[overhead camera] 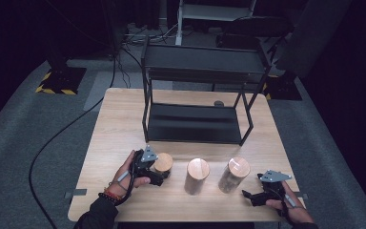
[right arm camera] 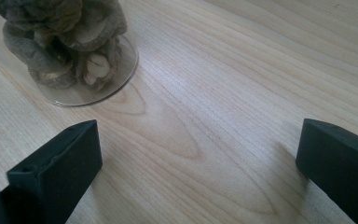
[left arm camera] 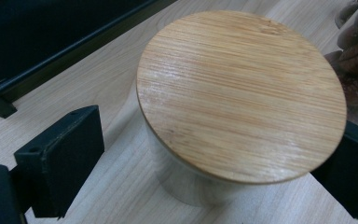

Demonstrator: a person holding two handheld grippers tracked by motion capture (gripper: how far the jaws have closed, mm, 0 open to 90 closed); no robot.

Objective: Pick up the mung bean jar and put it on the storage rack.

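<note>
Near front-left of table: short jar (overhead camera: 163,163) with the left gripper (overhead camera: 159,177) around it, set back a little from the front edge.
Table: light wood (overhead camera: 119,124), grain running left to right.
Jar look: squat glass body, flat round bamboo lid (left arm camera: 240,91) with fine straight grain and a slight sheen; contents cannot be made out.
Jar axis: upright, lid facing up; wider than tall, so no real long axis beyond the vertical one.
Left jaws: spread wide, one on each side of the jar body below the lid. Gap visible on the near side; far-side jaw partly under the lid rim, contact there cannot be told. Not clamped.
Left hand: wraps the gripper body (overhead camera: 126,174), sleeve at the front edge.
Middle jar: taller (overhead camera: 197,176), bamboo lid, upright, just right of the short jar, apart from it.
Right jar: also tall (overhead camera: 233,174), bamboo lid, upright; brown lumpy contents through the glass.
Right gripper: low over the table by the front-right corner (overhead camera: 248,195), jaws wide apart with bare wood between them, holding nothing. The base of the right jar (right arm camera: 81,65) sits ahead and to one side in its own view.
Rack: black two-tier metal shelf (overhead camera: 198,124) on the rear half of the table, lower shelf bare.
In the way: middle jar is the closest neighbour to the left gripper's far jaw.
</note>
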